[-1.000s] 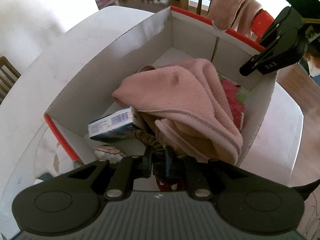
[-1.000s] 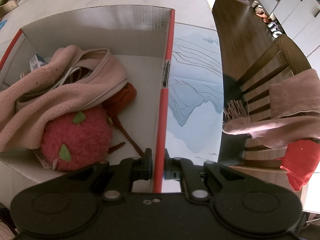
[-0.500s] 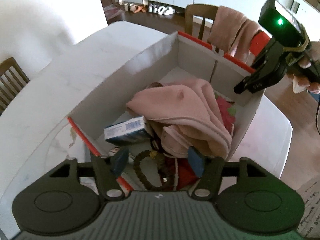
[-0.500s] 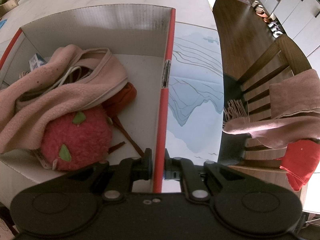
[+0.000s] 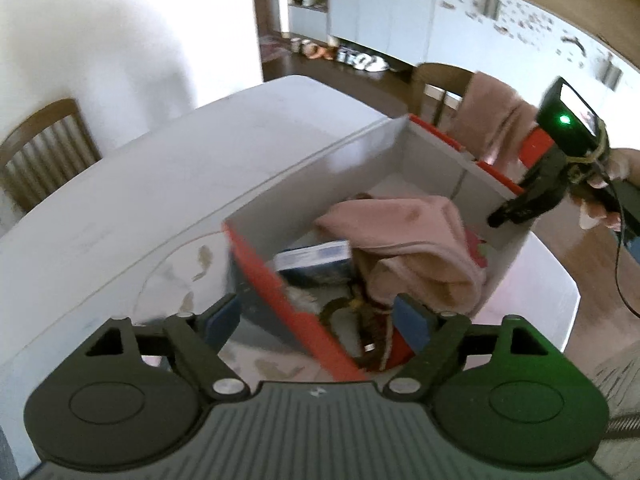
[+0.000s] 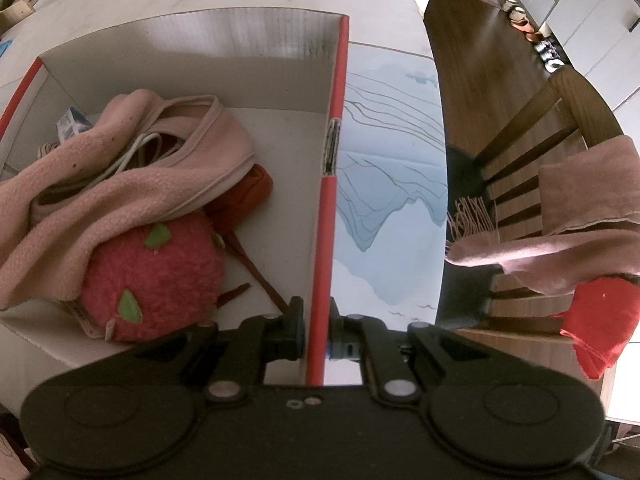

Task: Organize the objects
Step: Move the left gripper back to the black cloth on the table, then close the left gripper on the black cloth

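A white cardboard box with red rims (image 5: 280, 280) (image 6: 326, 208) stands on the table. In it lie a pink fleece garment (image 5: 404, 236) (image 6: 120, 184), a blue-and-white carton (image 5: 312, 258), a dark beaded string (image 5: 368, 320), a red plush fruit (image 6: 156, 280) and an orange pouch (image 6: 244, 196). My left gripper (image 5: 316, 320) is open and empty, above the box's near red rim. My right gripper (image 6: 316, 330) is shut on the box's red rim; it also shows in the left wrist view (image 5: 532, 204).
The box rests on a white oval table (image 5: 140, 200) with a blue mountain-print mat (image 6: 388, 184). A wooden chair (image 6: 532, 136) draped with a pink scarf (image 6: 560, 232) and red cloth (image 6: 600, 320) stands beside it. Another chair (image 5: 44, 152) is at the left.
My left gripper opened, let go of the beaded string into the box, and pulled up and back toward the near rim. The right gripper stayed clamped on the box rim.
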`<move>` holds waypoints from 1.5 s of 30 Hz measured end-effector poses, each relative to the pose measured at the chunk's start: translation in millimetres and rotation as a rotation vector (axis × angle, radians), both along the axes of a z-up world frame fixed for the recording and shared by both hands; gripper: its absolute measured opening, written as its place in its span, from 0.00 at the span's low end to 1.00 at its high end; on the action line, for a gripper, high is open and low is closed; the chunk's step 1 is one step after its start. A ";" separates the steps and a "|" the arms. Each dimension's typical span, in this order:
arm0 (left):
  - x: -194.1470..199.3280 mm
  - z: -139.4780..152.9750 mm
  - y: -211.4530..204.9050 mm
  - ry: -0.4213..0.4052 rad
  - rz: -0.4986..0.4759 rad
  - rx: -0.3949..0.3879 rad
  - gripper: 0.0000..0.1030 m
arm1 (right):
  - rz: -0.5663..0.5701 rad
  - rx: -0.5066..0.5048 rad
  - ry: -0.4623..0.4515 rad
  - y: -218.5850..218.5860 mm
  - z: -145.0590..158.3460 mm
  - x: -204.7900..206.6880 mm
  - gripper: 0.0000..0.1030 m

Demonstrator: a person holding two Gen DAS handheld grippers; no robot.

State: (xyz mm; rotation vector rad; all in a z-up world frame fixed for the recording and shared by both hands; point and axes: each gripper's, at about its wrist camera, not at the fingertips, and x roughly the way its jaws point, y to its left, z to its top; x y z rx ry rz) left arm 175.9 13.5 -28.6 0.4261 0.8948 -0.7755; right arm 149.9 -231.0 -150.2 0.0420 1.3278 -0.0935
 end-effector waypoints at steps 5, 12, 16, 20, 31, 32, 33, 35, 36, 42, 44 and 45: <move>11.0 -6.8 39.4 0.030 0.111 -0.019 0.83 | -0.004 -0.001 0.003 -0.8 0.0 1.4 0.09; 29.6 -31.6 95.3 0.050 0.314 -0.013 0.99 | -0.005 -0.003 0.006 -0.6 -0.1 1.2 0.09; 41.6 -57.1 117.2 0.071 0.418 0.028 0.99 | -0.006 -0.006 0.009 -0.3 0.0 2.0 0.09; 52.0 -79.6 130.8 0.058 0.504 0.066 0.99 | -0.009 -0.009 0.010 0.3 -0.1 2.1 0.09; 89.7 -127.1 139.5 0.162 0.590 0.113 0.99 | -0.013 -0.015 0.012 1.2 0.4 1.7 0.09; 92.1 -130.3 137.9 0.162 0.592 0.121 0.99 | -0.014 -0.016 0.012 1.4 0.5 1.8 0.09; 94.4 -133.1 137.0 0.162 0.592 0.127 0.99 | -0.013 -0.018 0.012 1.7 0.5 1.7 0.09; 98.4 -138.0 134.0 0.149 0.584 0.152 0.98 | -0.011 -0.021 0.012 1.9 0.5 1.6 0.09; 99.7 -139.5 133.3 0.143 0.583 0.166 0.98 | -0.010 -0.022 0.013 1.9 0.6 1.8 0.09; 105.4 -148.8 130.8 0.162 0.585 0.178 0.82 | -0.009 -0.021 0.013 1.9 0.6 1.8 0.09; 105.9 -148.6 130.3 0.164 0.586 0.174 0.82 | -0.009 -0.021 0.013 2.0 0.6 2.0 0.09; 105.9 -148.2 130.1 0.165 0.584 0.174 0.79 | -0.009 -0.021 0.013 2.0 0.6 1.9 0.09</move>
